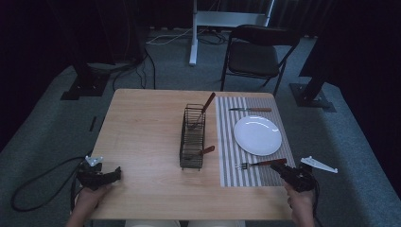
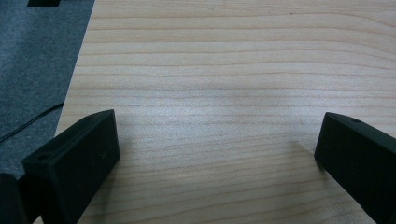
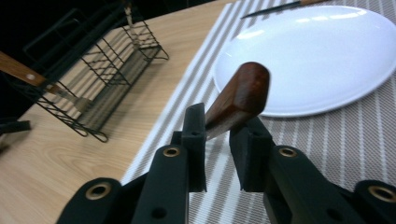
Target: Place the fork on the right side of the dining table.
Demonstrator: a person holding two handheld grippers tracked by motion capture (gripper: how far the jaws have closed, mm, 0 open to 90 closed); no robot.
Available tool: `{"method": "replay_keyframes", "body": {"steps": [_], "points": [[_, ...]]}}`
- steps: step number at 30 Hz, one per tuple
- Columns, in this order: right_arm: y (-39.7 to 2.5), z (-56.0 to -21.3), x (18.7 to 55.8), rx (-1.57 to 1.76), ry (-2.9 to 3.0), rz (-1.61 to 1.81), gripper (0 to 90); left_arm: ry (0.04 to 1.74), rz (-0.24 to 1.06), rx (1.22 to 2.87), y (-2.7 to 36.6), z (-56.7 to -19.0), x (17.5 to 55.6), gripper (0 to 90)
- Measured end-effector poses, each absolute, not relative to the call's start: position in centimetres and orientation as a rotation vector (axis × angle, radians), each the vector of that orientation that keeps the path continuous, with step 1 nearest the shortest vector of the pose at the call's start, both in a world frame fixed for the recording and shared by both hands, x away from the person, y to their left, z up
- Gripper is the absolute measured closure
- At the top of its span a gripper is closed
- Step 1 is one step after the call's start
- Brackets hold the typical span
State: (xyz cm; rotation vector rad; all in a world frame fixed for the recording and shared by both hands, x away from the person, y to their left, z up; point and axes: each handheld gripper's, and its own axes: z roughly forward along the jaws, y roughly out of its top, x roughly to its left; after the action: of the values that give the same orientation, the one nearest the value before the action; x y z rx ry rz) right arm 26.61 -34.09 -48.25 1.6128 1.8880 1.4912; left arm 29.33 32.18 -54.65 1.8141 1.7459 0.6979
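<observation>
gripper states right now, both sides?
Left gripper: open, jaws wide apart over bare table, holding nothing.
Right gripper: shut on the fork, clamped on its wooden handle.

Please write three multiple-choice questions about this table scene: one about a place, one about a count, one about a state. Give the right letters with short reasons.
1. Where does the knife lie?
A. on the placemat beyond the plate
B. in the wire rack
C. on the floor

2. How many utensils stand in the rack?
A. none
B. two
C. five

3. What is the right gripper doing?
A. hanging open
B. gripping the fork handle
C. gripping the plate

Answers: 1 A, it lies on the stripes behind the plate. 2 B, two wooden handles rise from the rack. 3 B, the jaws close on the brown handle.
</observation>
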Motion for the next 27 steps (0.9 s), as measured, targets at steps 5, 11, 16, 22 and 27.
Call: {"method": "replay_keyframes", "body": {"steps": [5,11,16,22,27], "points": [[-35.3,-49.7,26.7,1.642,1.903,1.434,71.9,1.746,0.698,1.815,32.2,-54.7,29.3,0.3],[-36.1,-51.3,27.1,1.653,1.925,1.375,67.6,1.746,0.698,1.814,32.2,-54.7,29.3,0.2],[-36.5,-52.0,27.8,1.655,1.936,1.332,65.8,1.746,0.698,1.814,32.2,-54.7,29.3,0.3],[-36.9,-52.4,28.5,1.668,1.923,1.314,63.5,1.746,0.699,1.814,32.2,-54.7,29.3,0.3],[-36.3,-53.0,28.9,1.676,1.936,1.229,58.6,1.746,0.700,1.813,32.2,-54.7,29.3,0.3]]}}
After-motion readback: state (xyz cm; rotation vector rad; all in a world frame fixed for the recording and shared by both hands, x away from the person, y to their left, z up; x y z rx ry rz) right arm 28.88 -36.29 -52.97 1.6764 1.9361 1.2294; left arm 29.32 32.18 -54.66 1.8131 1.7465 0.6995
